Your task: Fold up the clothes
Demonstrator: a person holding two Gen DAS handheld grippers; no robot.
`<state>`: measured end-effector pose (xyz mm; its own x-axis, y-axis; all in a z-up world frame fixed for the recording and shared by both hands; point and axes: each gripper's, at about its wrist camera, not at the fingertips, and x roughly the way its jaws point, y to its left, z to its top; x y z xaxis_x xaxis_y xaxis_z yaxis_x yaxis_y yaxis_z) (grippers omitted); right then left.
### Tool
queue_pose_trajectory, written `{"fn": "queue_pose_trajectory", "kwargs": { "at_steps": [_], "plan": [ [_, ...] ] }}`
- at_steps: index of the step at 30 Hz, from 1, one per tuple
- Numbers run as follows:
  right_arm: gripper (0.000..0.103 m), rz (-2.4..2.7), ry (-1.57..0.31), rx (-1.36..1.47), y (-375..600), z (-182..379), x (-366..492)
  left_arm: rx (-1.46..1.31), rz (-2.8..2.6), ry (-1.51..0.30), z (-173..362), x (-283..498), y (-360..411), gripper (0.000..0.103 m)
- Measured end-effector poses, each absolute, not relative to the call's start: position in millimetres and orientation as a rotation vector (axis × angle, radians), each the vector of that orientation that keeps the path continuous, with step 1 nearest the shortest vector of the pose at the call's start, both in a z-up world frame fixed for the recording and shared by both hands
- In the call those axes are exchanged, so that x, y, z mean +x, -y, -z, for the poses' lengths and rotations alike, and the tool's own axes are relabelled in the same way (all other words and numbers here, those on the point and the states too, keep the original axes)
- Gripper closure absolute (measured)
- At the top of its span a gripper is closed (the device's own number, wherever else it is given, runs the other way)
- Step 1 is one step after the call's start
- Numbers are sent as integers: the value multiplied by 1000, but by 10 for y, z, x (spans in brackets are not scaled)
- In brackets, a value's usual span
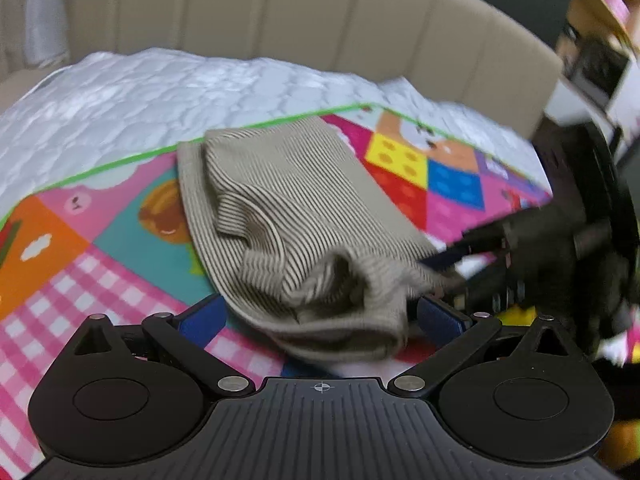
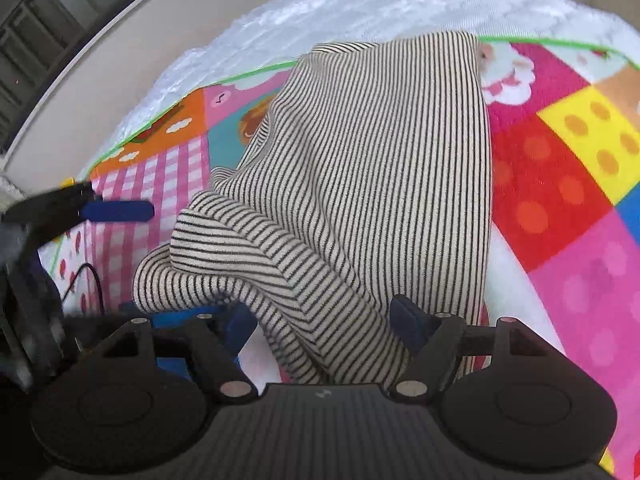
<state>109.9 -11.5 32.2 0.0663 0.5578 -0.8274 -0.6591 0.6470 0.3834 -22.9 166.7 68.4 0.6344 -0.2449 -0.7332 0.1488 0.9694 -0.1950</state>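
You're straddling the striped top (image 2: 372,184) with both tongs wide open, gripping nothing, its length running straight ahead of the right tongs (image 2: 324,324).

A beige striped garment (image 1: 296,216) is lying folded on a colourful play mat (image 1: 420,176), running from eleven o'clock toward five. The left gripper (image 1: 320,320) is standing open, its blue pads flanking the bunched near end. The right gripper (image 1: 460,264), blurred, is showing at three o'clock.
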Motion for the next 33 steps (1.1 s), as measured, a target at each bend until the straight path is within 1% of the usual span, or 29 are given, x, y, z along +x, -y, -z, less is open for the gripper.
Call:
{"fn": "queue_pose_trajectory", "kwargs": {
  "at_steps": [2,4,5,6,7,8,11,13,15,16,17,18,20,24,25,28,30,32,33],
  "plan": [
    [30,-909,-1208,-84,109,-324,1123,-65,242,-866,-630,-245,-1596,0],
    [29,-930,-1130,-174,85,-369,976,-25,226,-889,-537,-216,-1544,0],
    [25,-953,-1057,-260,69,-401,825,-5,217,-901,-490,-201,-1518,0],
    [24,-976,-980,-352,52,-435,666,15,209,-912,-444,-187,-1493,0],
    [20,-991,-886,-454,36,-418,504,21,183,-925,-403,-162,-1506,0],
    [19,-1002,-788,-557,20,-392,341,20,149,-939,-366,-133,-1537,0],
    [19,-1034,-531,-805,-32,-224,-58,-23,80,-956,-329,-72,-1653,0],
    [19,-1034,-441,-888,-88,-76,-195,-69,80,-945,-362,-64,-1704,0],
    [32,-1012,-405,-933,-126,-11,-233,-99,85,-942,-366,-51,-1728,0],
    [55,-1000,-405,-938,-126,-20,-220,-119,91,-944,-371,-51,-1754,0],
    [65,-994,-414,-948,-130,-54,-185,-143,98,-947,-379,-55,-1787,0],
    [66,-988,-425,-959,-135,-92,-145,-166,105,-950,-387,-60,-1821,0],
    [71,-997,-427,-988,-125,-168,-134,-238,129,-935,-445,-84,-1909,0],
    [74,-1065,-395,-1132,-145,-159,-349,-457,178,-791,-693,-61,-2162,0],
    [75,-1089,-386,-1176,-148,-139,-425,-448,158,-775,-721,17,-2176,0],
    [76,-1138,-404,-1244,-120,-210,-549,-289,70,-789,-625,390,-2115,0],
    [77,-1152,-441,-1258,-81,-324,-557,-259,11,-868,-389,574,-2162,0],
    [77,-1167,-457,-1281,-61,-465,-538,-222,-31,-940,-136,596,-2257,0],
    [77,-1176,-451,-1299,-64,-554,-509,-184,-19,-945,-81,560,-2263,0]
  ]
}}
